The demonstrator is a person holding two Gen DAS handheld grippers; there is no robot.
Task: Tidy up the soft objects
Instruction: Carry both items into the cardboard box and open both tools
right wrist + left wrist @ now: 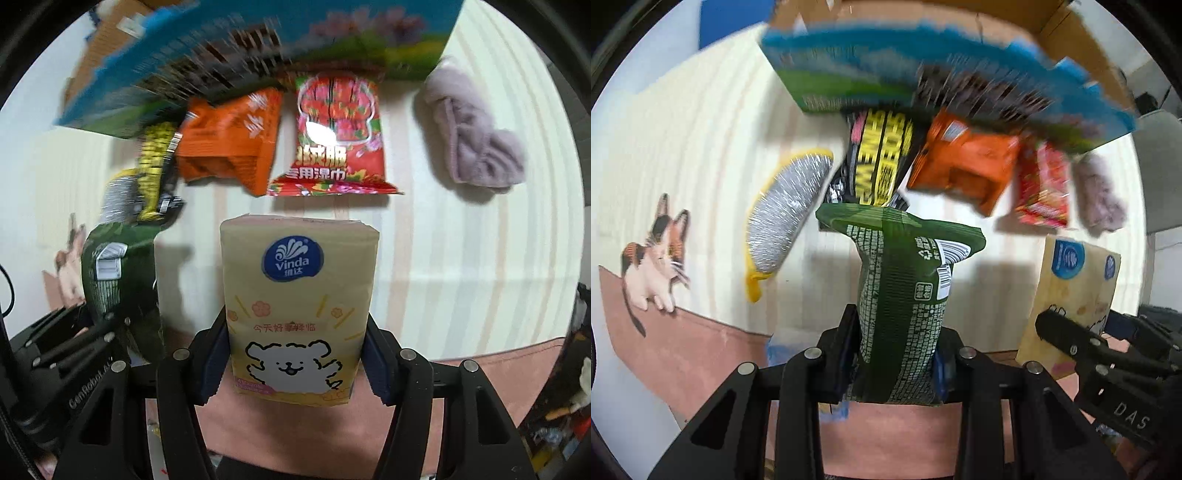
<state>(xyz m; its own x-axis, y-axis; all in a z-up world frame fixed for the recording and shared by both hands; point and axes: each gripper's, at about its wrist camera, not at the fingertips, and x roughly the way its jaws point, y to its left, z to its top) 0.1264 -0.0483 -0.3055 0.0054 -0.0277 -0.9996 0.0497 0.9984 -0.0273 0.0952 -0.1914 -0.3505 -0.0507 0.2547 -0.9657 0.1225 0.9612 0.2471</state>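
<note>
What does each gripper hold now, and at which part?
Left gripper: green packet, gripped at its lower end. Right gripper: yellow tissue pack, gripped at its lower sides.

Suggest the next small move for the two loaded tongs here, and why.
Probably carry both packs forward toward the blue carton. The left tongs are shut on the green pouch and the right tongs on the yellow tissue pack, both held off the striped cloth, while the other soft items lie just before the carton.
</note>
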